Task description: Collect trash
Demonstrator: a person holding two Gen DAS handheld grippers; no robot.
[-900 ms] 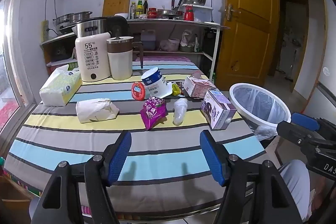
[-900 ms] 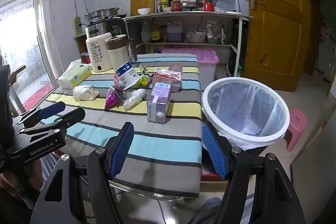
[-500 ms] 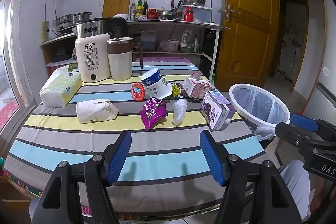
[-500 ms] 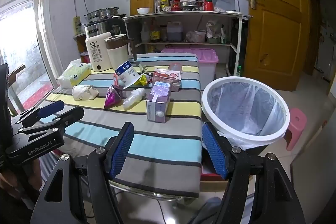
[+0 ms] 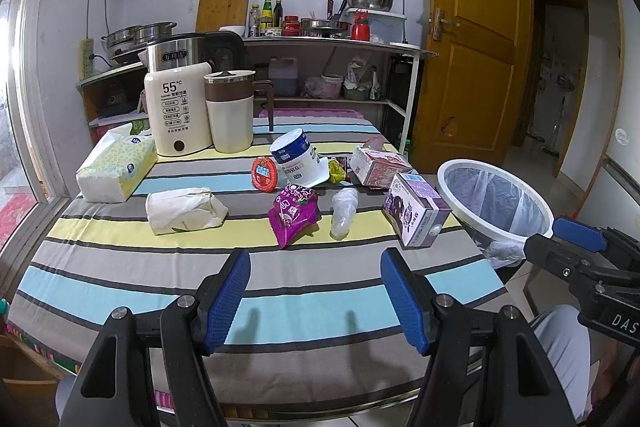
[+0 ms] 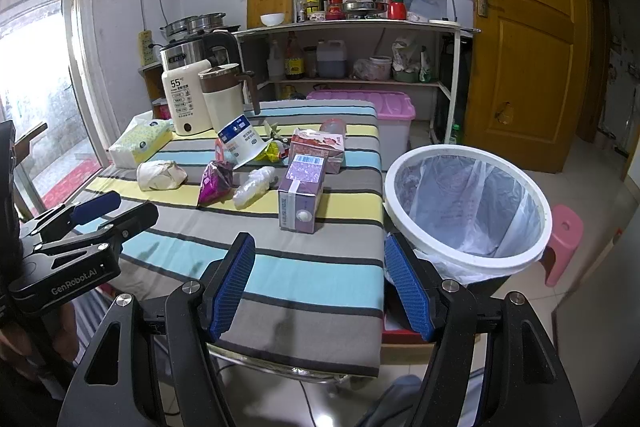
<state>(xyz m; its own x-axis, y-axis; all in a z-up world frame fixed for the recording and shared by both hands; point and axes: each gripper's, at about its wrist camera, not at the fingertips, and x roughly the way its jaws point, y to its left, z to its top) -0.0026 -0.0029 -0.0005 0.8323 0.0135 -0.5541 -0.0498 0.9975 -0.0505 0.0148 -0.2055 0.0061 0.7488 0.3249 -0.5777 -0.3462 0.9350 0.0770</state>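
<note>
Both claws stand spread wide with nothing between their blue pads: the left gripper (image 5: 315,301) hovers over the near edge of a striped tablecloth (image 5: 280,291), and the right gripper (image 6: 319,289) hangs over the table's near right corner, beside a white trash bin (image 6: 466,259) lined with a clear bag. The bin sits just off the table's right side, its rim close against the cloth.

The trash lies in a loose cluster mid-table, well beyond either claw. Nearest the bin is a purple drink carton (image 5: 416,215) on its side; behind it rests a pink-and-white carton (image 5: 378,167). Toward the centre lie a crumpled clear plastic cup (image 5: 343,213), a magenta snack packet (image 5: 294,215), a tipped white tub with a blue label (image 5: 296,159), a small red-lidded cup (image 5: 264,174) and a yellow wrapper (image 5: 335,171). A crumpled white paper bag (image 5: 182,211) sits apart to the left.

Along the table's far left stand a tissue pack (image 5: 116,167), a white water warmer marked 55°C (image 5: 178,111) and a cream-and-brown jug (image 5: 230,115). Behind them a shelf unit (image 5: 332,43) carries bottles, pots, a steel bowl and a cutting board against a pale wall. A yellow wooden door (image 6: 528,39) closes the right side; a pink storage box (image 6: 384,111) and what appears to be a small pink stool (image 6: 564,235) sit on the tiled floor.
</note>
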